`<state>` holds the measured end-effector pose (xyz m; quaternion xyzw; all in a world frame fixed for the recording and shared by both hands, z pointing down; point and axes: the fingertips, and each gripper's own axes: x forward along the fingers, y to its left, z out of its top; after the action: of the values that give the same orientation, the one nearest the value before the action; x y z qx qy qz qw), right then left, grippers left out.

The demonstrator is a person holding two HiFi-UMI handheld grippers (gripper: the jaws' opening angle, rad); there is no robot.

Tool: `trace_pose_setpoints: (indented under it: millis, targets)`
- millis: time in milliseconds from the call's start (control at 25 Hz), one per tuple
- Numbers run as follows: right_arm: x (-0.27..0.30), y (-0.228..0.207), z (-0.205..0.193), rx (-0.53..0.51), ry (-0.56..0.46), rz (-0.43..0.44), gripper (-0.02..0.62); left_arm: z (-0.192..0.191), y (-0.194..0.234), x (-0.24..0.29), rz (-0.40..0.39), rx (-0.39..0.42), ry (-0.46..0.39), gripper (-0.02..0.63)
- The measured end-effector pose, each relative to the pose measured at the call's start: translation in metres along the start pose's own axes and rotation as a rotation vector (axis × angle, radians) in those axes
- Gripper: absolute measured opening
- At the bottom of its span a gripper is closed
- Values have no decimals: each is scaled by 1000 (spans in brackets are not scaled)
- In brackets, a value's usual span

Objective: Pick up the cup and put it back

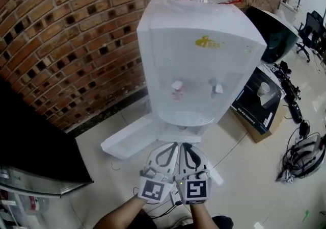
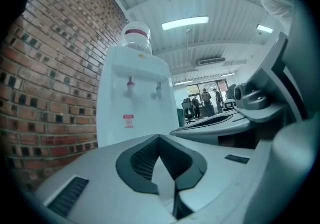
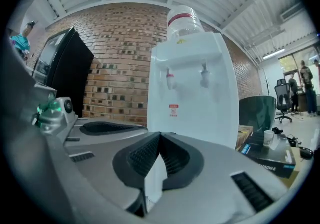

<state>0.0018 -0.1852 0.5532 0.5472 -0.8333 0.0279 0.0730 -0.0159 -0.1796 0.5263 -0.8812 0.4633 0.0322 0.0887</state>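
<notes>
A white cup (image 1: 263, 89) stands on a black box (image 1: 253, 104) to the right of the white water dispenser (image 1: 198, 59); in the right gripper view the cup (image 3: 268, 136) is small, at the right edge. Both grippers are held side by side low in front of the dispenser's base. My left gripper (image 1: 174, 146) is shut with nothing between its jaws, its tips meeting in its own view (image 2: 160, 137). My right gripper (image 1: 185, 146) is also shut and empty (image 3: 160, 134). Both point toward the dispenser, well left of the cup.
A brick wall (image 1: 66, 34) runs behind the dispenser. A black cabinet (image 1: 30, 146) stands at the left. A white panel (image 1: 130, 138) lies on the floor by the dispenser's base. Cables (image 1: 300, 156) lie at the right; office chairs (image 1: 310, 31) stand farther back.
</notes>
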Motion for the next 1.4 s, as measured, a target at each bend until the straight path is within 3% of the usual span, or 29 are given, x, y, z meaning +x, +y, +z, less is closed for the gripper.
trace_pose_setpoints:
  millis: [400, 760, 960, 1160, 1400]
  targets:
    - [-66, 13, 233, 85, -29, 51, 5, 232, 10, 0, 23, -54, -18, -3]
    - [-126, 18, 396, 72, -49, 62, 3, 408, 13, -5, 53, -79, -47, -3]
    - [-145, 20, 439, 51, -72, 62, 3, 456, 14, -10, 48, -59, -70, -3]
    - [-156, 15, 456, 26, -81, 42, 2, 474, 10, -9, 21, -72, -58, -3]
    - [-168, 14, 472, 33, -96, 25, 2, 488, 2, -13, 5, -73, -105, -3]
